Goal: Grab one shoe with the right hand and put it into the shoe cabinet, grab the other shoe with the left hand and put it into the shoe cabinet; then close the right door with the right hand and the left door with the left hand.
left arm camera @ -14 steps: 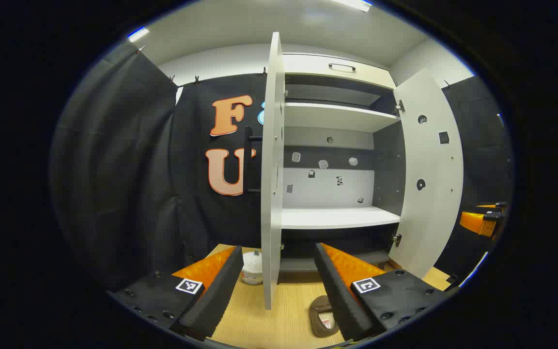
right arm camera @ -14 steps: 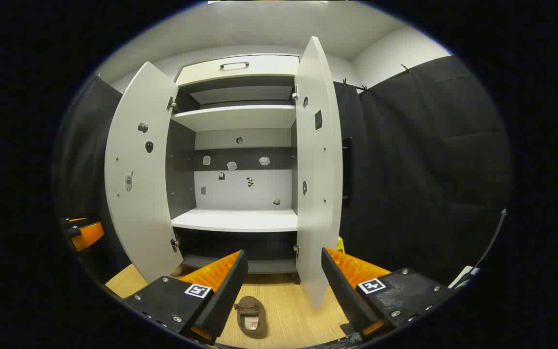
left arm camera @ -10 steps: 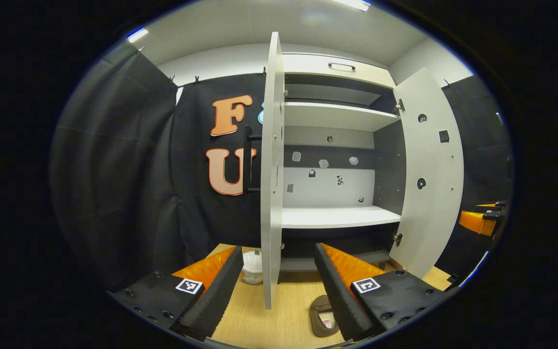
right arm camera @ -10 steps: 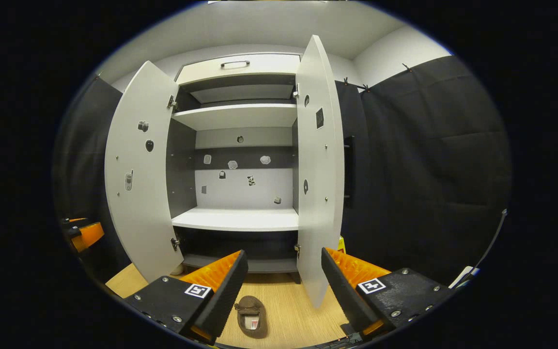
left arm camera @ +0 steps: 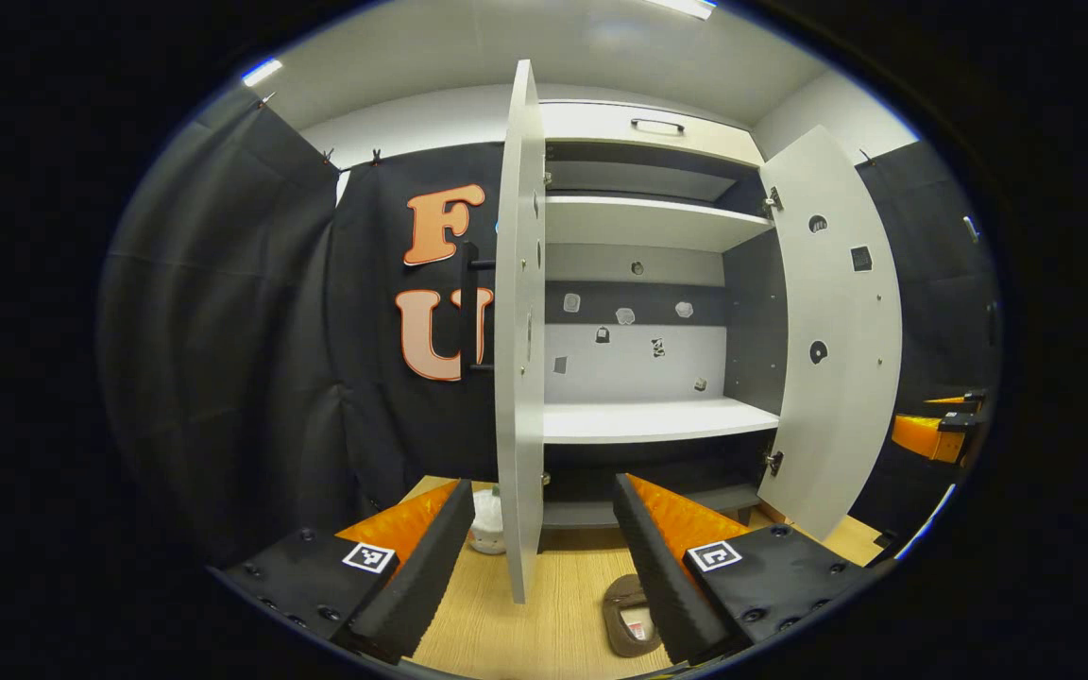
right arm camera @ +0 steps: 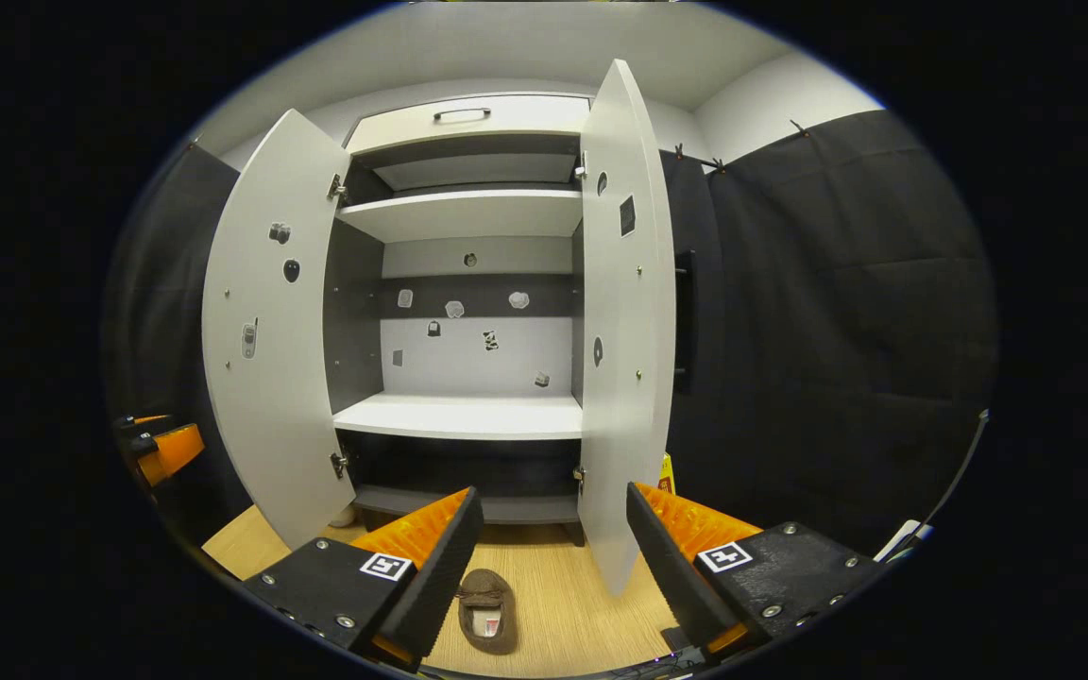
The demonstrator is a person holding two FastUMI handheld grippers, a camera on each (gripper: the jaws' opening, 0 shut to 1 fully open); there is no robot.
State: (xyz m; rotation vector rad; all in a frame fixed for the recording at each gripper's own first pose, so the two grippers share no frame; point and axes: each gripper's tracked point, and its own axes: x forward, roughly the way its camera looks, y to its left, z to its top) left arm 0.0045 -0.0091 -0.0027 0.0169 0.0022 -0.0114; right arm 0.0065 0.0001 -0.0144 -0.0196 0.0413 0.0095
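The white shoe cabinet (left arm camera: 657, 420) (right arm camera: 459, 416) stands with both doors swung wide and its shelves bare. In the left gripper view a brown shoe (left arm camera: 627, 619) lies on the wooden floor, half hidden behind the right finger (left arm camera: 662, 567) of my left gripper (left arm camera: 539, 567), which is open and holds nothing. In the right gripper view a brown shoe (right arm camera: 487, 612) lies on the floor between the fingers of my right gripper (right arm camera: 549, 567), which is also open with nothing in it. I cannot tell whether these are the same shoe. Each gripper hovers above the floor, short of its shoe.
The left door (left arm camera: 518, 331) (right arm camera: 265, 331) faces the left gripper edge-on; the right door (left arm camera: 837, 331) (right arm camera: 624, 331) stands open too. A white container (left arm camera: 487, 524) sits by the left door's foot. The other gripper shows far off: right one (left arm camera: 931, 430), left one (right arm camera: 161, 444).
Both views have crept slightly: the cabinet has slid a little left in the left gripper view and upward in the right gripper view, where the shoe shows more fully. Both grippers stay open.
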